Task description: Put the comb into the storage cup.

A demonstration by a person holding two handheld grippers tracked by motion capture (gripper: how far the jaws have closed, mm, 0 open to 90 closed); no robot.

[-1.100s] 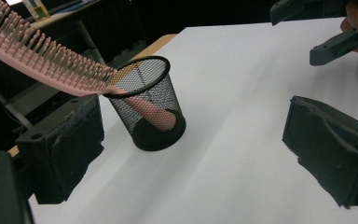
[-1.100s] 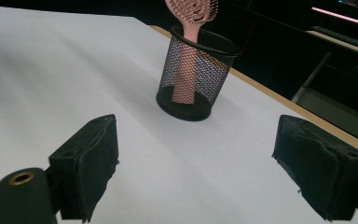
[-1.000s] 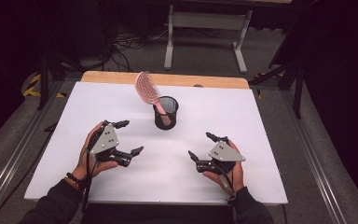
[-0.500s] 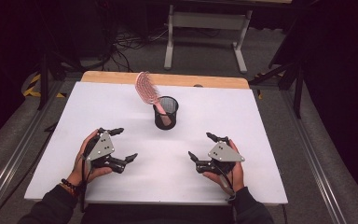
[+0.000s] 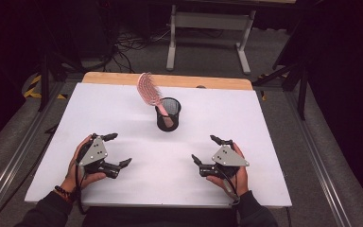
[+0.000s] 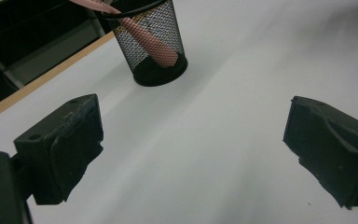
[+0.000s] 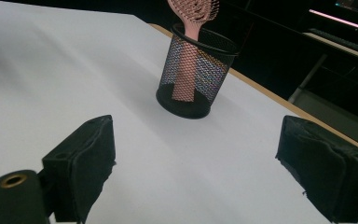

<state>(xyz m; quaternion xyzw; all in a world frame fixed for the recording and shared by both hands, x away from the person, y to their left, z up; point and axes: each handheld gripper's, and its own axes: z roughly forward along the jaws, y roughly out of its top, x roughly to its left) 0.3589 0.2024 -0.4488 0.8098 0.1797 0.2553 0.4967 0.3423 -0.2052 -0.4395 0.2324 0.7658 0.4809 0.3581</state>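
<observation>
Pink brush (image 5: 147,88) in mesh cup (image 5: 168,115), mid counter (image 5: 123,118)
Handle down inside, bristle head leaning out over rim (tilted). Left claw (image 5: 116,149) & right claw (image 5: 206,149) both wide, empty, w/ cup well apart from them.

The high view looks forward and down over the whole table (image 5: 123,113), while both gripper views sit low and close above it, each facing the mesh cup (image 6: 151,44) toward 12 o'clock, which all three share.
</observation>
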